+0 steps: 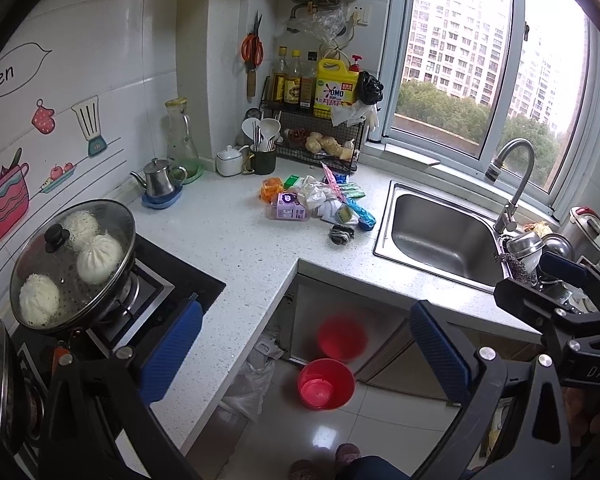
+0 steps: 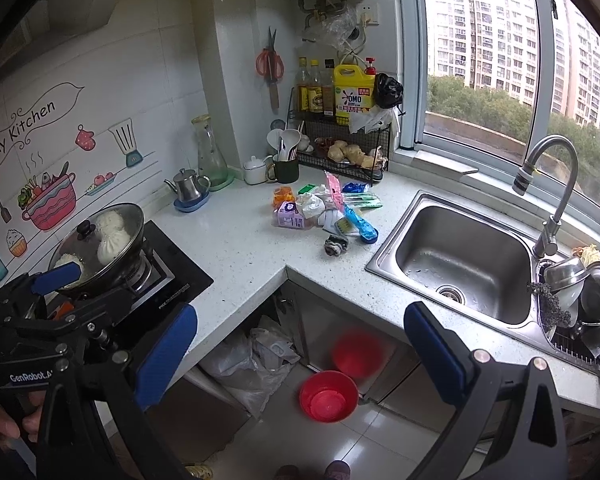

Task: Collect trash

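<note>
Two blue, ribbed-pad fingers of the left gripper [image 1: 306,346] stood wide apart and empty in the left wrist view, held above the floor in front of the speckled white countertop [image 1: 236,240]. The trash pile [image 1: 320,204], crumpled plastic wrappers and a lilac carton, lay on that countertop just left of the steel sink [image 1: 440,232]. A round red bin [image 1: 326,384] sat on the glossy tiled floor below. A glass-lidded pan [image 1: 74,264] held three white buns. A yellow jug [image 1: 337,86] read "OMO".

From the right wrist view, the right gripper [image 2: 300,354] likewise hung open, holding nothing, over the red bin [image 2: 328,396]. The trash pile [image 2: 326,210] lay well ahead of it. The left gripper [image 2: 56,320] appeared at the left, marked "GenRobot". A wall sticker [image 2: 24,130] read "My Kitchen".
</note>
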The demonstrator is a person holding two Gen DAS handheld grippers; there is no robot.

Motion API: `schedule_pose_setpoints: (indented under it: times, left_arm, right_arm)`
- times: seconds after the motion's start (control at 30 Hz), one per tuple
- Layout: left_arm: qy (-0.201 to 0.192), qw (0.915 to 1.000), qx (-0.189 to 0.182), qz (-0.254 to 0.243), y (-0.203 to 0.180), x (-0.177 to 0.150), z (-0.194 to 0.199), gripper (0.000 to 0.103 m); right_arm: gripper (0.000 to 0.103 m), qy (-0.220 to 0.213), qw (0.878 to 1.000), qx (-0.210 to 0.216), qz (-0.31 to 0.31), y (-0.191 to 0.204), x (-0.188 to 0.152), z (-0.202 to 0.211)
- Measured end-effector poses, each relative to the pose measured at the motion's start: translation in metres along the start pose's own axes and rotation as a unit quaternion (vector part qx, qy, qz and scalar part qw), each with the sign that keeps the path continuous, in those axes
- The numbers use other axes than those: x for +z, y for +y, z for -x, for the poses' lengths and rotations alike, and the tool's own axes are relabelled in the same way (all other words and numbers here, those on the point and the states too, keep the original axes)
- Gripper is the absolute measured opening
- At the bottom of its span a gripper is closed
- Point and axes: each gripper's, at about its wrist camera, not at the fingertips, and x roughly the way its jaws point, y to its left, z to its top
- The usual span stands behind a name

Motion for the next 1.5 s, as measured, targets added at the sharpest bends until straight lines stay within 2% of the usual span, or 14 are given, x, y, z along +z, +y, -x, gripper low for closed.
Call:
schedule_pose_setpoints:
  times: [0.97, 1.07, 1.5]
  left_arm:
    - [0.012, 0.9999, -0.003, -0.002, 0.002, -0.001, -0.008, 0.103]
    - [0.014, 0.9998, -0.014, 0.001, 0.002, 0.000, -0.007, 0.103]
    - [0.026, 0.9996, -0.004, 0.007, 0.003, 0.001, -0.018, 0.103]
  right_arm:
    - [0.103, 0.016, 1.000, 0.006, -0.007, -0.002, -0.002, -0.006]
    - [0.103, 0.018, 1.000, 0.007, -0.006, -0.003, -0.002, -0.007]
    - [0.103, 0.019, 1.000, 0.011, -0.006, -0.004, 0.000, -0.010]
